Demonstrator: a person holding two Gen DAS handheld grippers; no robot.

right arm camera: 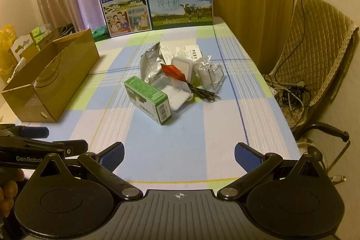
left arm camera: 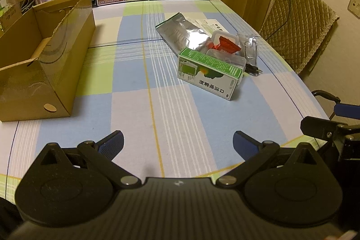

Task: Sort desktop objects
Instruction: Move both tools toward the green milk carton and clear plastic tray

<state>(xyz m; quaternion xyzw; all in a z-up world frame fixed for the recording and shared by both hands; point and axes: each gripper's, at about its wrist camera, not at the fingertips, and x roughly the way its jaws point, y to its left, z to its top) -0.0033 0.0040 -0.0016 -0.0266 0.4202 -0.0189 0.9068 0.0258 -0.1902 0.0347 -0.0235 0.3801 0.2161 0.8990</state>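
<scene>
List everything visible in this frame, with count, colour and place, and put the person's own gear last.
cardboard box: 1, brown, open, table's left side
green carton: 1, green and white, front of the central pile
foil pouch: 1, silver, behind the carton
clear plastic containers: 2, in the pile
red packet: 1, on the pile
black cable: 1, right of the pile
milk boxes: 2, blue, far edge
chair: 1, tan cover, right
left gripper: black, blue pads, jaws open
right gripper: same, jaws open

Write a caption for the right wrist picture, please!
Open right gripper faces a green box, foil bag and cardboard box.
</scene>
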